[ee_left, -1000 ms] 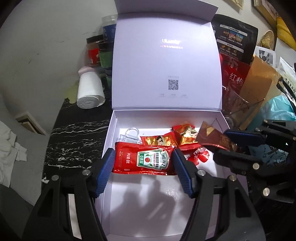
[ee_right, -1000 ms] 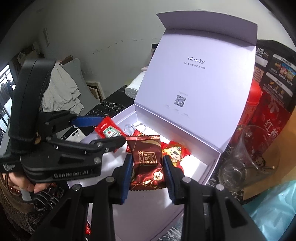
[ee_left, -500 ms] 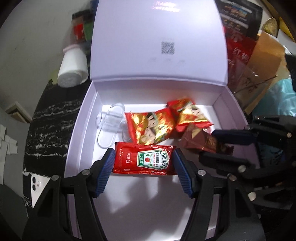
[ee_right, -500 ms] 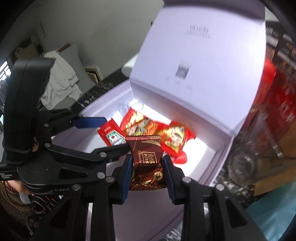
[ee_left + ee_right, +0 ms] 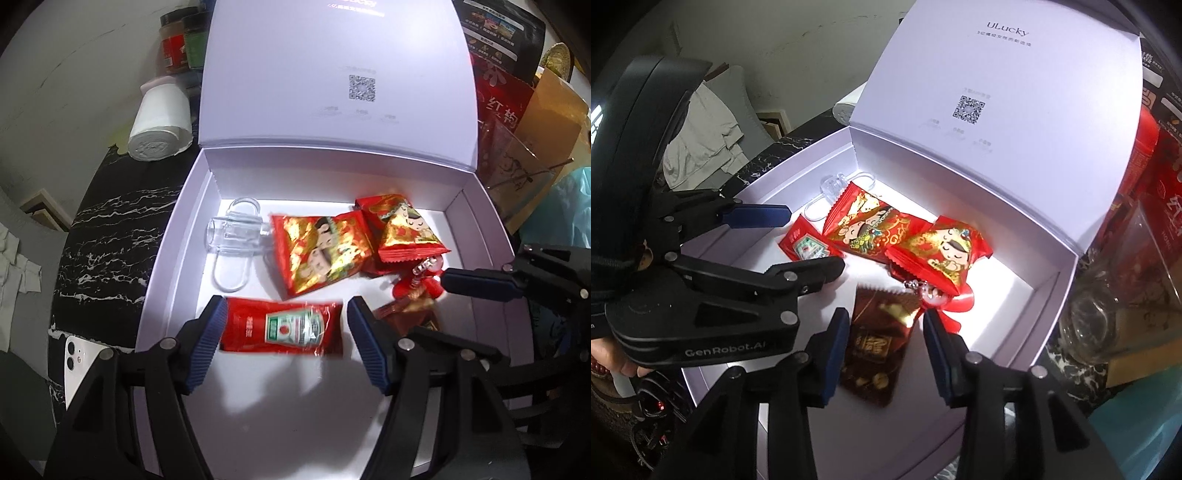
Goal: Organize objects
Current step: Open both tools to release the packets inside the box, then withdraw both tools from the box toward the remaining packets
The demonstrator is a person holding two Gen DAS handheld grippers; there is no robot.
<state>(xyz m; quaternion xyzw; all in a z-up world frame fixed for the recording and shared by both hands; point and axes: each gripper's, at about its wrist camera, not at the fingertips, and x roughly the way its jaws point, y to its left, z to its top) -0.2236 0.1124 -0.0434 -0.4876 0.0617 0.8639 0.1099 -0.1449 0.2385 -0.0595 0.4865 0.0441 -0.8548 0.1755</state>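
Both grippers hang over the open white box (image 5: pixel 177 236), each with jaws spread and nothing clamped. Between the fingers of the left gripper (image 5: pixel 284 339) the ketchup sachet (image 5: pixel 282 328) lies flat on the box floor, long axis running side to side across the gap, its right end short of the right finger. Under the right gripper (image 5: pixel 884 349) the brown chocolate packet (image 5: pixel 877 343) rests on the floor too, long axis pointing away from the camera toward the two red snack packs (image 5: pixel 886 230), with clear gaps to both pads.

Half a second ago each gripper pinched its item; now both have let go and the packets have dropped, their images slightly blurred.

A clear plastic clip (image 5: pixel 236 236) sits in the box's far left corner. The box stands on a black marble-veined counter (image 5: pixel 110 229), with a paper roll (image 5: pixel 159 125) and jars (image 5: pixel 183 37) behind, a white phone (image 5: pixel 79 365) at the left edge, a glass cup (image 5: pixel 1097 314) and red bags to the right.
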